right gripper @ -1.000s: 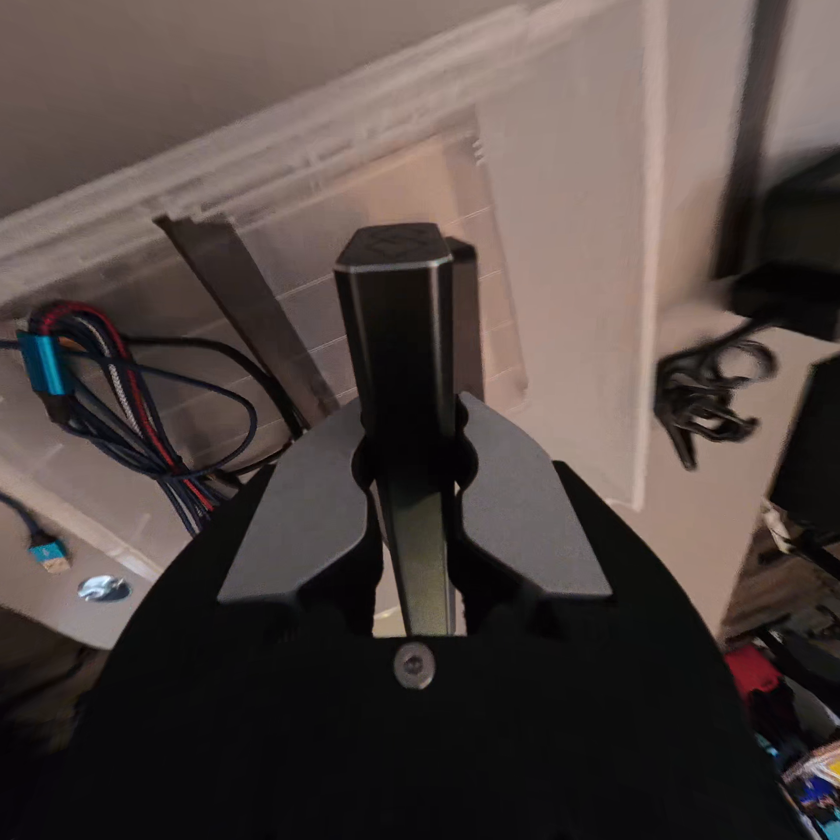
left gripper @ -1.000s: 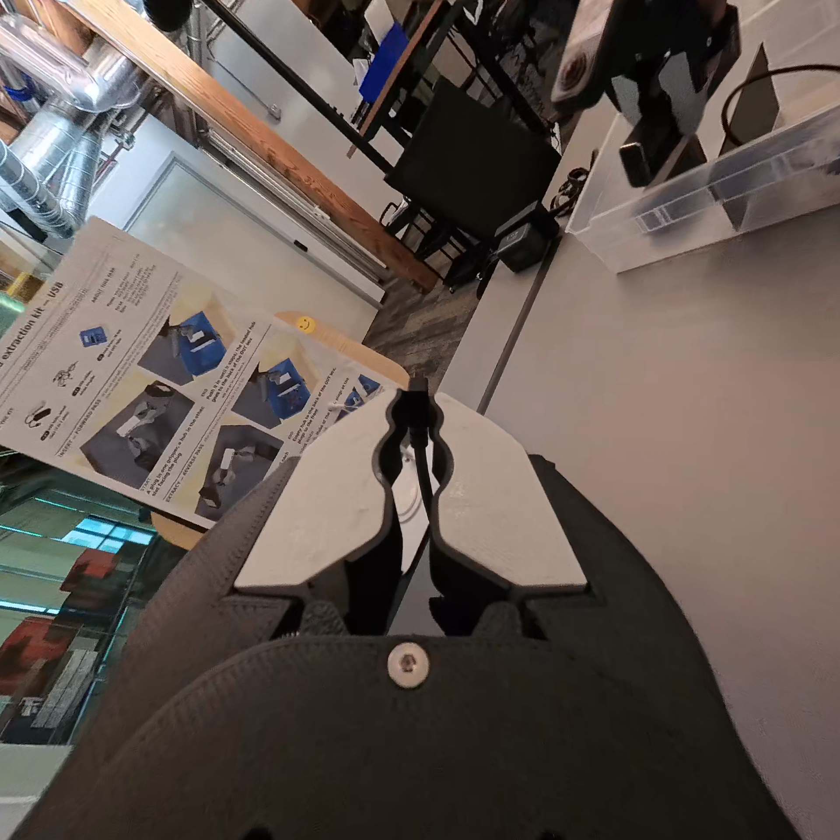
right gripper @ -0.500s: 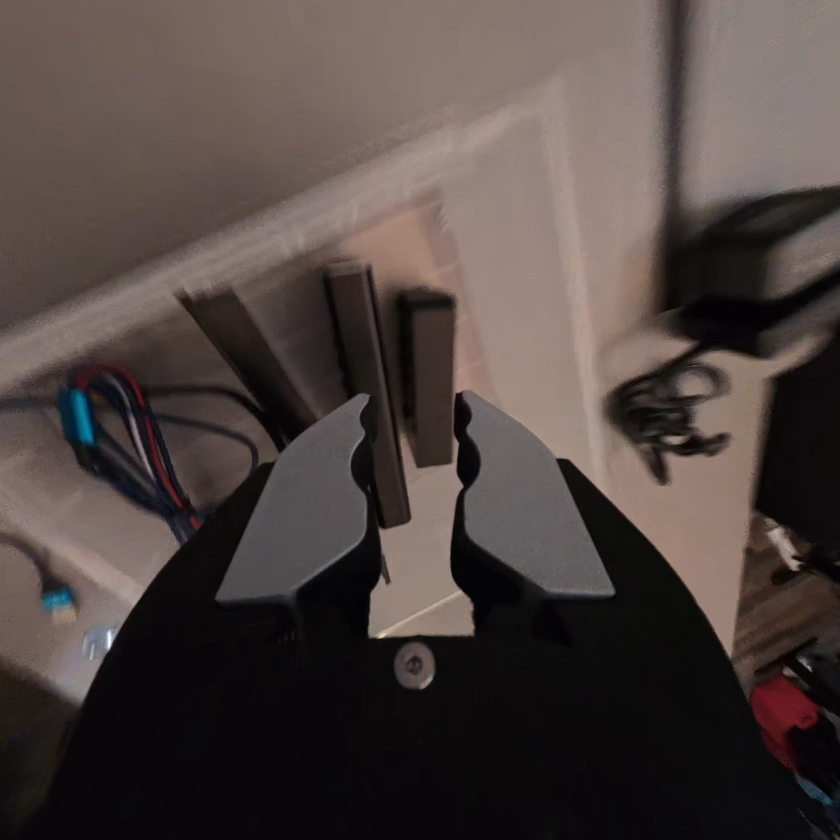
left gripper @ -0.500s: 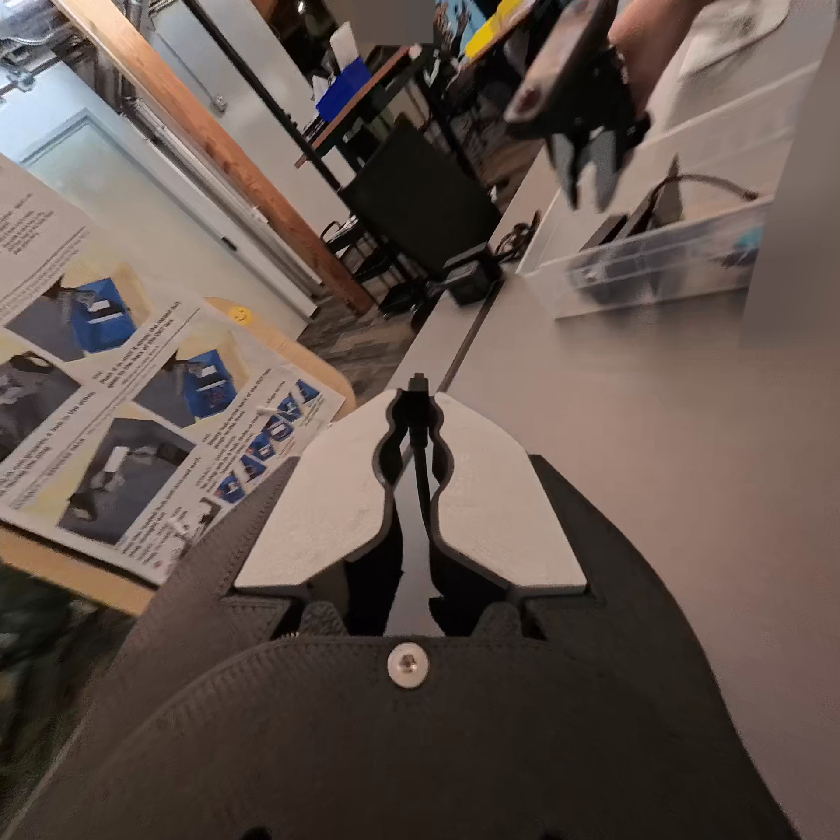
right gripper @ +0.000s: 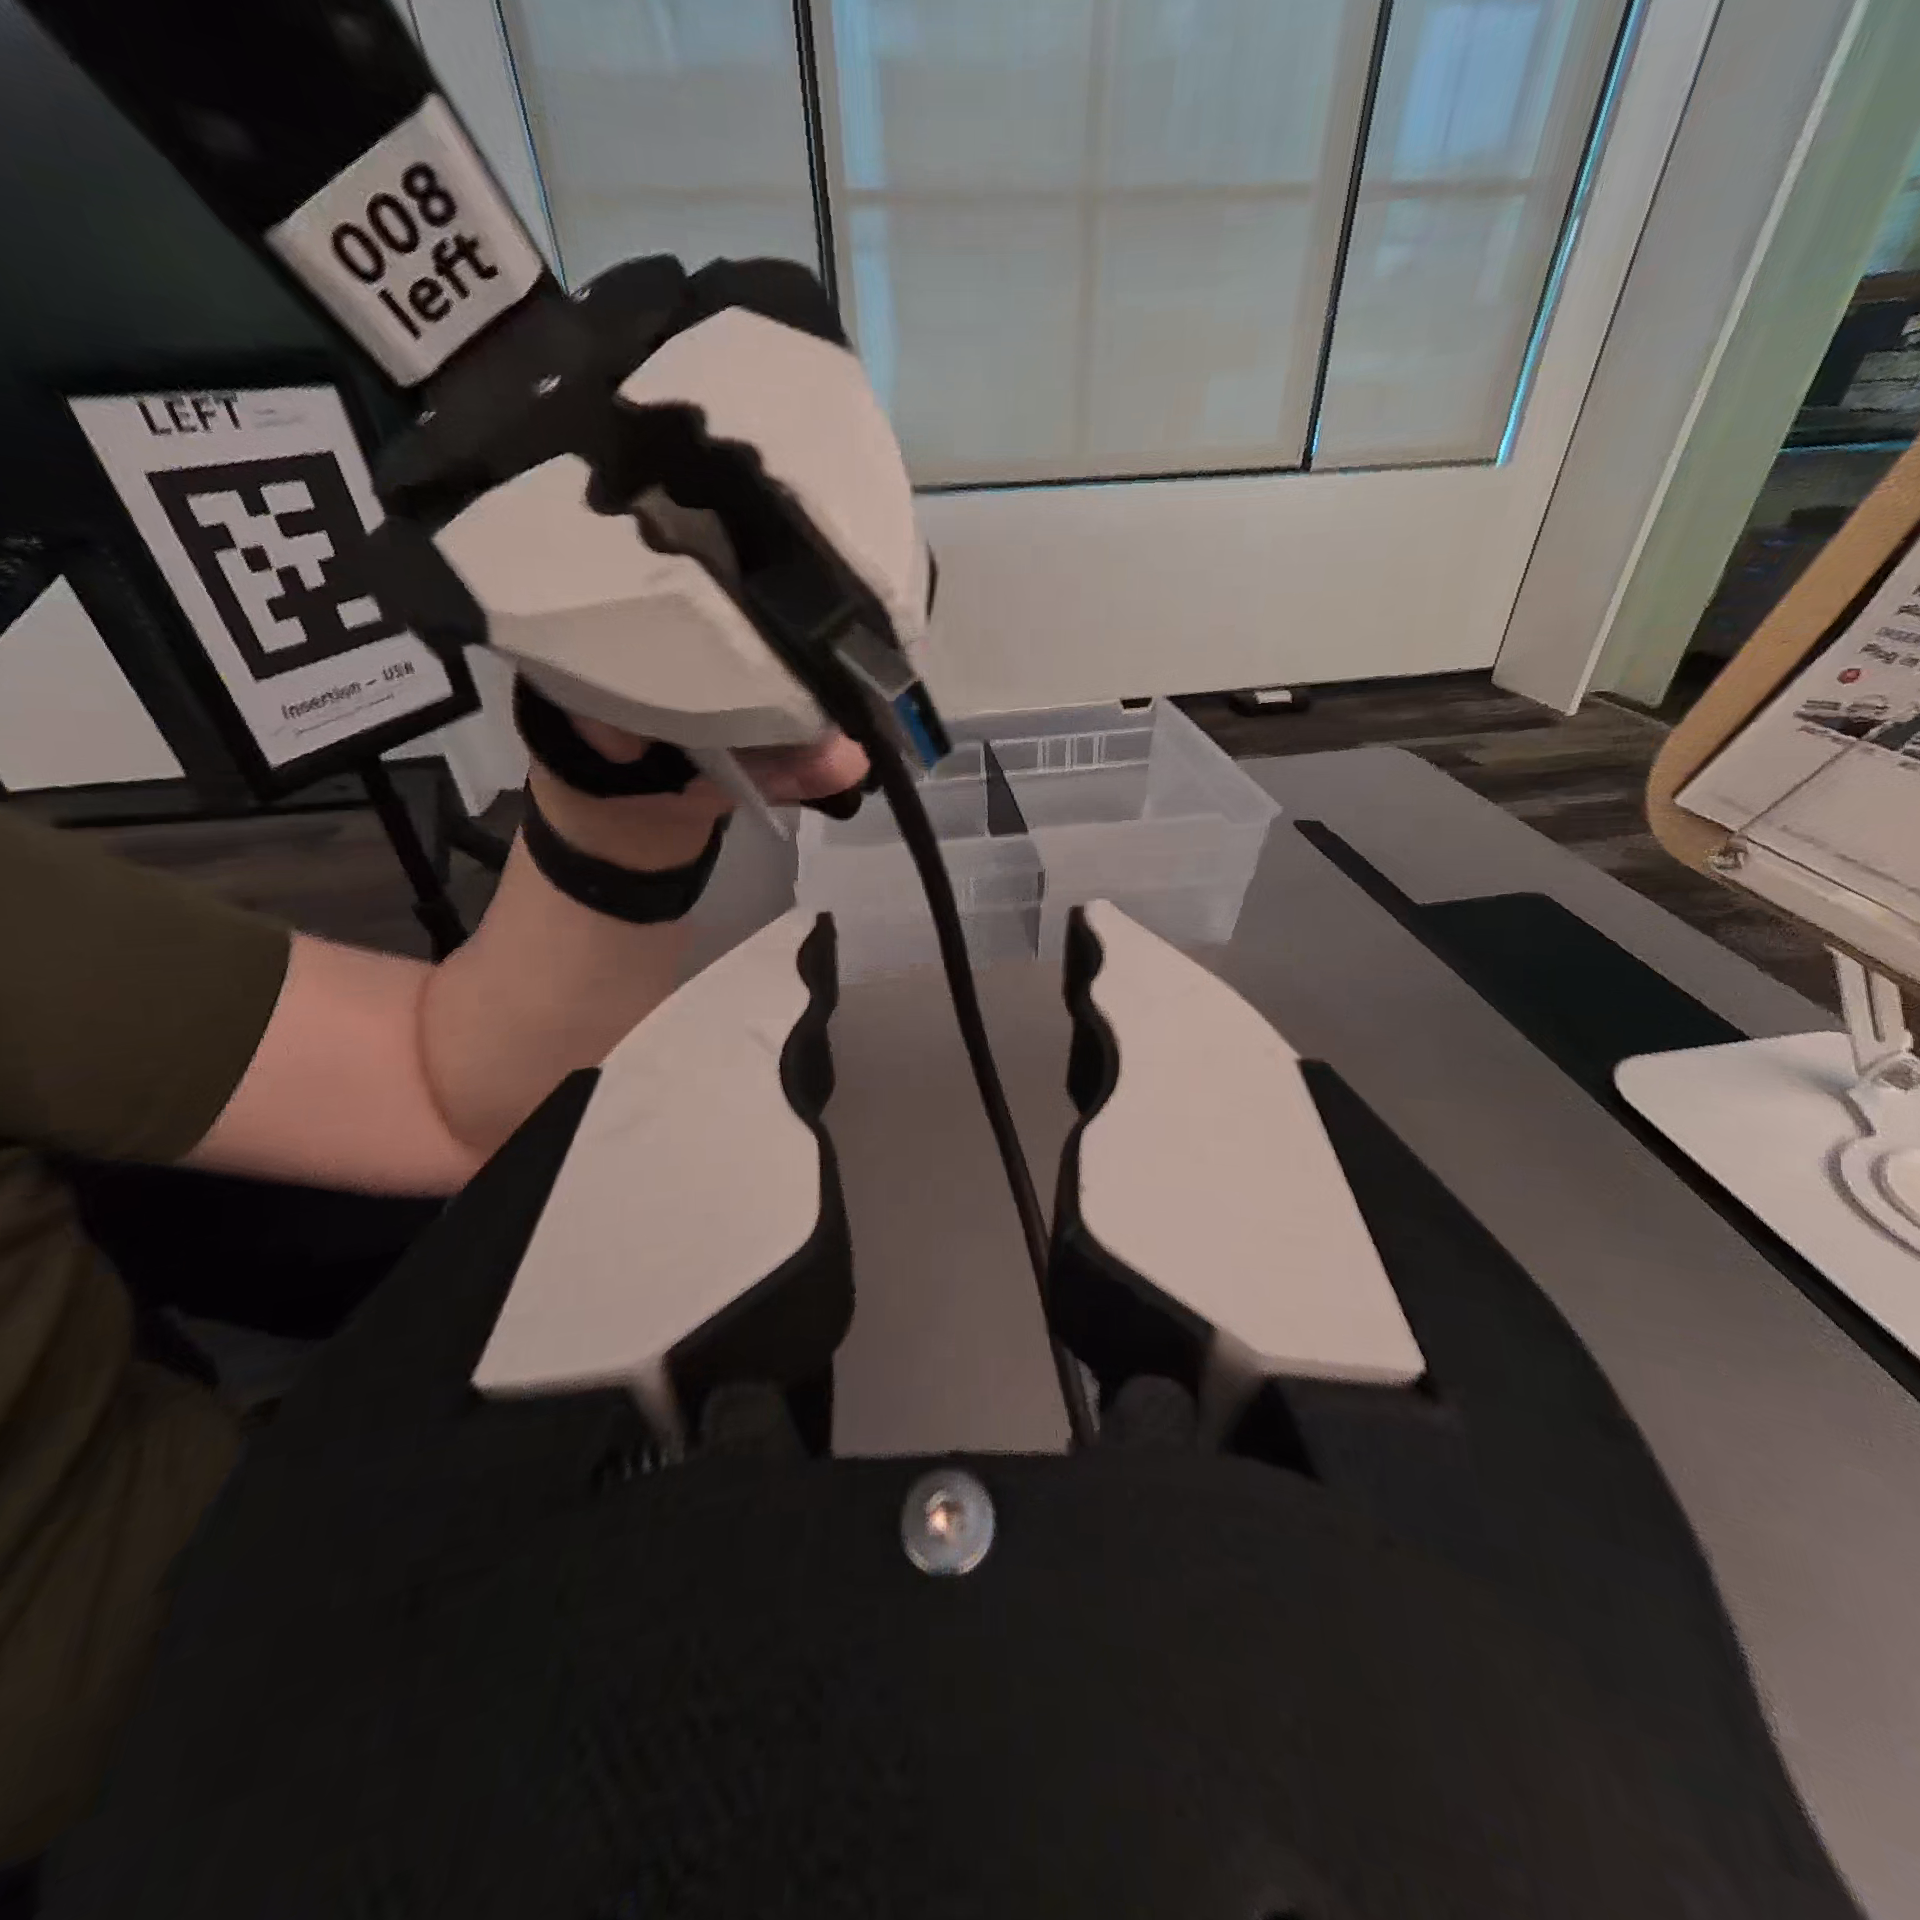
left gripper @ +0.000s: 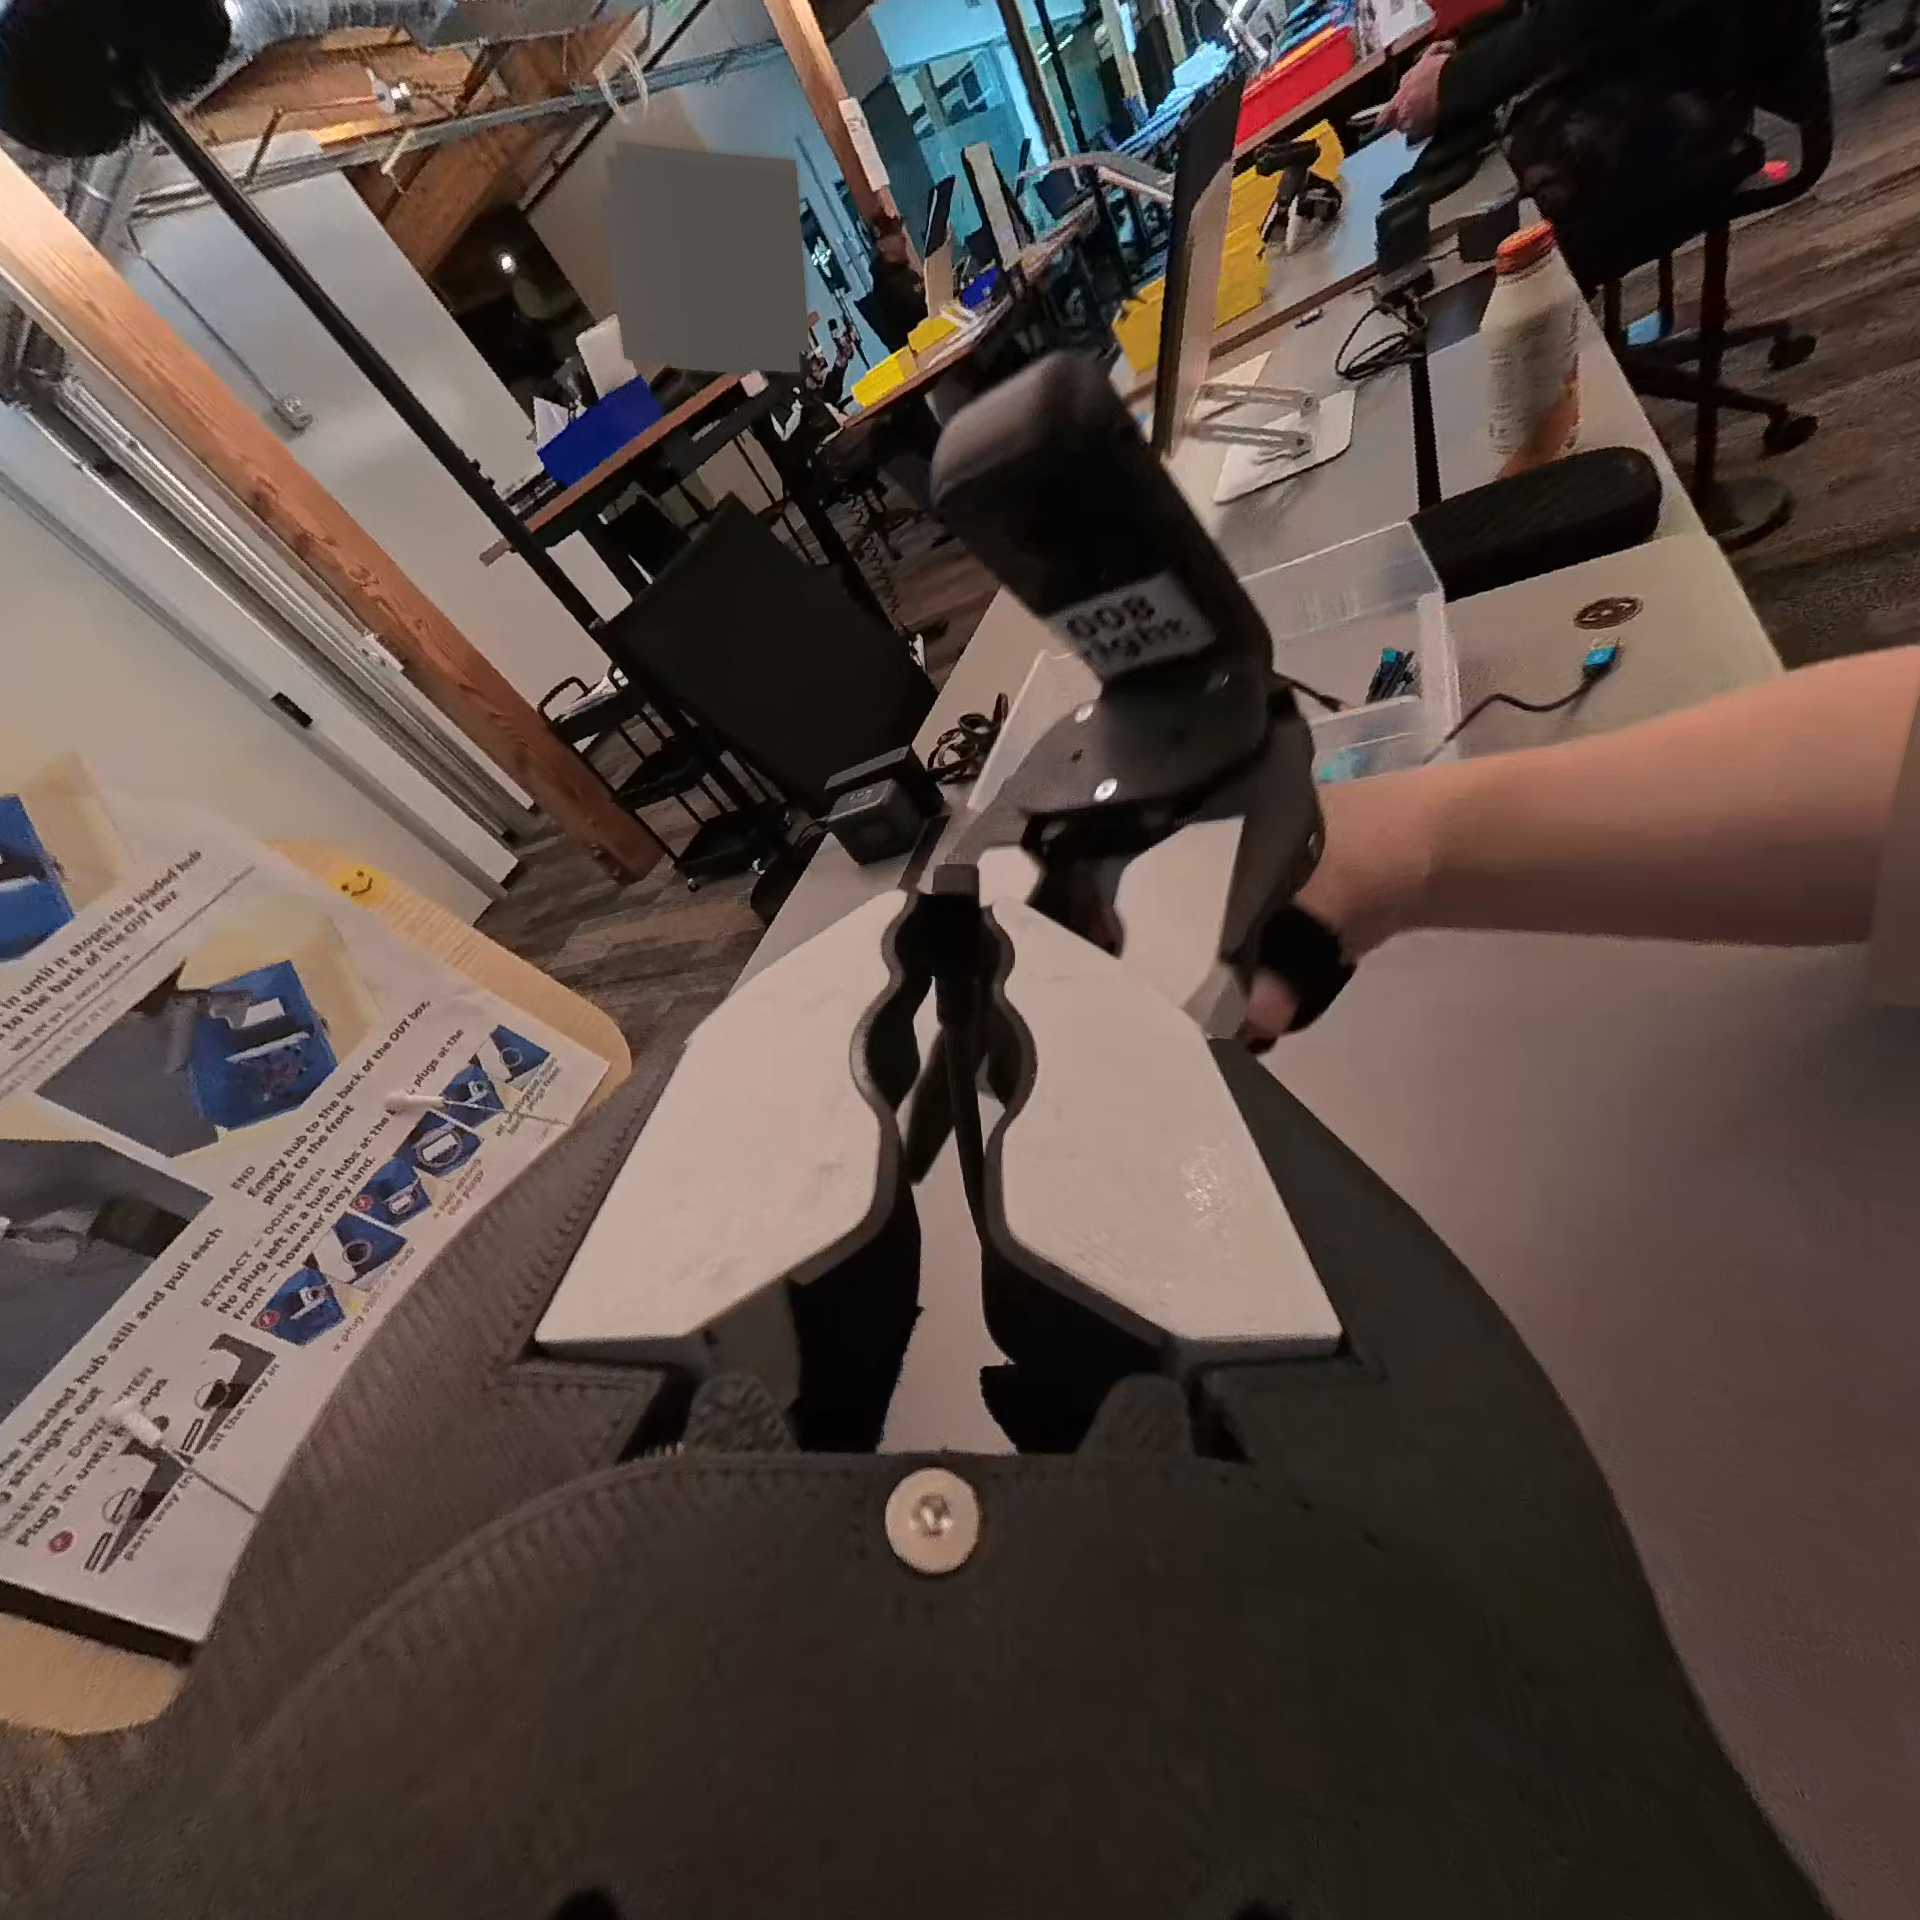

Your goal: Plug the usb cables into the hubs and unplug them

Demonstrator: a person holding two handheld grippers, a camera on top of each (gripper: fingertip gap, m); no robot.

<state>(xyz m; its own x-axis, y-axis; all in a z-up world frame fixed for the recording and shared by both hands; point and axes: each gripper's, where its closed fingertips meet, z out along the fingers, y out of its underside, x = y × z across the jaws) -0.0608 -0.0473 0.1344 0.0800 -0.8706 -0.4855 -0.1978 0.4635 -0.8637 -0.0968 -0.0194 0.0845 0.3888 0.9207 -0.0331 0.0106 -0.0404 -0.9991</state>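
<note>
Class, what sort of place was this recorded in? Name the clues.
Probably a shared lab or workshop office: rows of desks with yellow bins, an office chair, and an instruction sheet propped beside the grey table.

Black tongs (right gripper: 948, 1023), white scalloped fingers (right gripper: 1226, 1195) (2 each), olive sleeve (right gripper: 114, 997)

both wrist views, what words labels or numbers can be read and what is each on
I don't copy out writing; these bear it:
white label on the left gripper handle, clear print
white sign with a square code, on a stand behind it, clear print
white tag on the right gripper handle, blurred
instruction sheet on a tan board, headings clear, fine print too small
</note>
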